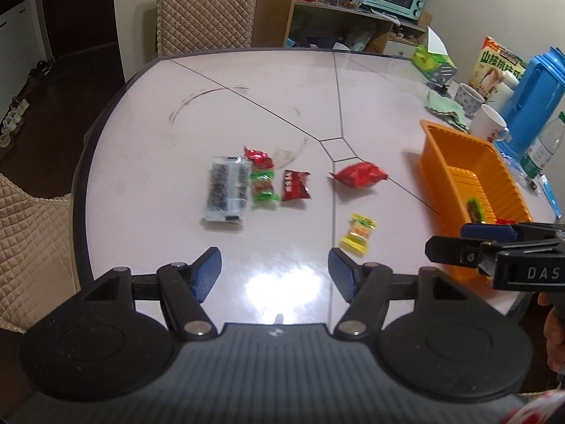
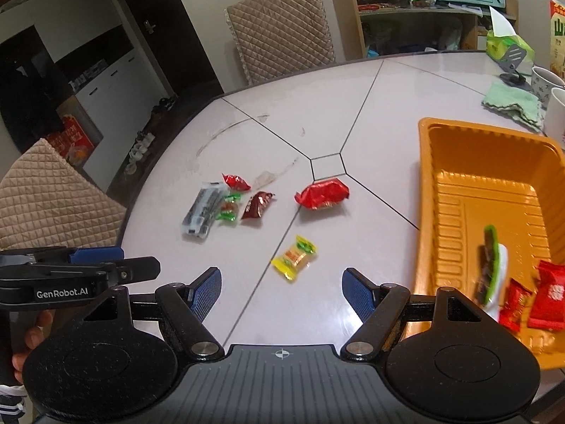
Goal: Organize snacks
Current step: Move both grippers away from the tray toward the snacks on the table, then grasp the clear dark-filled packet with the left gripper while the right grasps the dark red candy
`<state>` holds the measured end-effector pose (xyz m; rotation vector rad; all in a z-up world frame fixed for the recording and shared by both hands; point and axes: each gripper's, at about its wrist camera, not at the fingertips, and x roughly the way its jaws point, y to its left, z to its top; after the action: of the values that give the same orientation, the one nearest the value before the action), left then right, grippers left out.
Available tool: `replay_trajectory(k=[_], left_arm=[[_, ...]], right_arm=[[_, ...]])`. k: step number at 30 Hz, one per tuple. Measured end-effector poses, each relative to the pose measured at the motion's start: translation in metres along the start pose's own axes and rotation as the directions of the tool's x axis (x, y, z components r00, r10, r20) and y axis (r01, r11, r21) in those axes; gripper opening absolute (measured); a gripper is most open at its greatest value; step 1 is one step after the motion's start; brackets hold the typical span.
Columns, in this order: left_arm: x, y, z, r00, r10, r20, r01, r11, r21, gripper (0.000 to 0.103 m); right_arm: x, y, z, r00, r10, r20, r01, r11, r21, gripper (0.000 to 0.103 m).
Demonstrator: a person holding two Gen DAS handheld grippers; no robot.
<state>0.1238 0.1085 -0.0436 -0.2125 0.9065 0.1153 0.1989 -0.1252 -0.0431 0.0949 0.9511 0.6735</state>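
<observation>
Left-wrist view, left to right: six loose snacks lie on the pale bench (image 1: 148, 113), none touching a tool. Far left, one clear packet with dark contents (image 1: 226, 190), long axis running away from the camera. Touching its right edge, one green-ended packet (image 1: 263, 189), same long axis, with one small red packet (image 1: 259, 157) at its far end. Just beside these, one dark red sachet (image 1: 295, 185), long axis also away from the camera. Apart to the right, one puffed red bag (image 1: 358, 175), long axis across the view, its pointed end to the left. Nearer the camera, one yellow candy (image 1: 358, 235), twisted ends near and far, slightly tilted. At right, one orange tray (image 1: 438, 162), long axis away from the camera; the right-wrist view shows three items in it: one green-edged dark packet (image 2: 489, 265) lying lengthwise, and two red packets (image 2: 533, 300) at the near end. Left tool (image 1: 274, 274): jaws spread apart, nothing between the pads, above bare bench near the front edge. Right tool (image 2: 281, 289): jaws likewise spread, empty, above the bench with the yellow candy just ahead and the tray at its right finger. Each tool appears side-on in the other's view.
</observation>
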Motion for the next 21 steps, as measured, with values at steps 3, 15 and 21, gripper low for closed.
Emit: replay_trajectory(k=[3,15,21], left_arm=[[0.010,0.007,0.008,1.000,0.012,0.002,-0.012,1.000,0.009,0.061],[0.049,0.025,0.034,0.999,0.035,-0.005,-0.035,0.999,0.020,0.060],[0.070,0.034,0.042,0.998,0.051,-0.019,-0.051,0.998,0.027,0.060]], right_arm=[[0.010,0.003,0.006,1.000,-0.003,0.006,0.003,1.000,-0.003,0.075],[0.053,0.012,0.028,1.000,-0.007,0.001,0.007,1.000,-0.001,0.075],[0.070,0.014,0.035,1.000,-0.012,0.001,0.012,1.000,-0.013,0.075]])
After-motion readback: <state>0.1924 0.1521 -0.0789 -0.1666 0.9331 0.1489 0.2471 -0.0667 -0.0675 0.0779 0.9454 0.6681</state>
